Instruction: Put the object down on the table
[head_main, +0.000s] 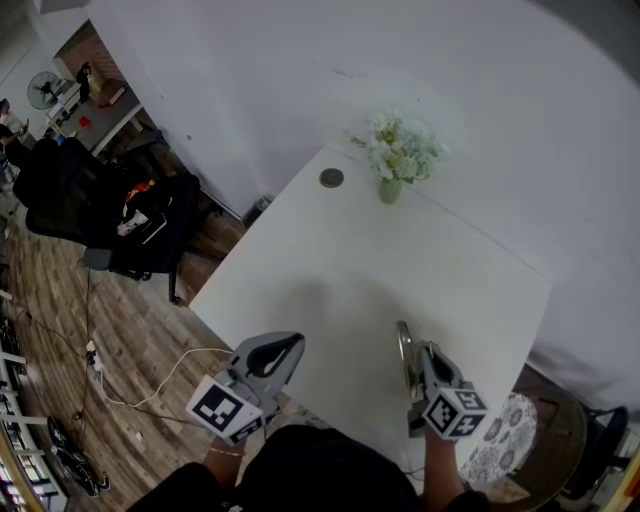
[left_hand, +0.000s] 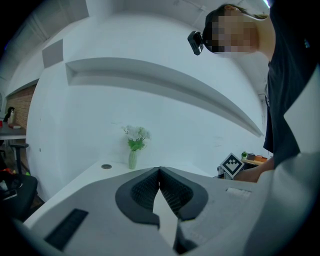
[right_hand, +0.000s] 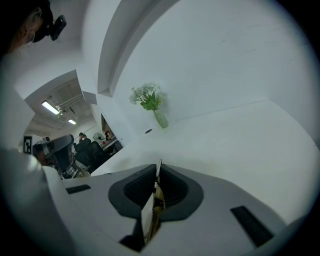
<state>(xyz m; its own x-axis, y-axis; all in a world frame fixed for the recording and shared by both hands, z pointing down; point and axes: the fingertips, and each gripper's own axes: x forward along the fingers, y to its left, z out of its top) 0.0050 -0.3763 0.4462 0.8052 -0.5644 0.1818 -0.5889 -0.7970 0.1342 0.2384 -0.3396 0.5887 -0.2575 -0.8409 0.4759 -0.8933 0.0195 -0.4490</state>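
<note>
Right gripper view shows a thin, flat object with a brownish edge (right_hand: 155, 200) pinched edge-on between the ribbed dark pads (right_hand: 134, 187) of the right tongs (right_hand: 158, 166). Its face is hidden, so what it is stays unclear. It hangs over the near part of the smooth white counter (head_main: 400, 260). The left tongs (left_hand: 160, 171) are closed together, empty. White flowers in a pale green vase (head_main: 392, 188) stand at the far edge.

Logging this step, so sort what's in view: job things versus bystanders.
Job: right hand-held gripper, shut on a thin flat object; white table.
Lying about: left hand-held gripper, shut and empty; vase of flowers; round disc on the table; black chair.
</note>
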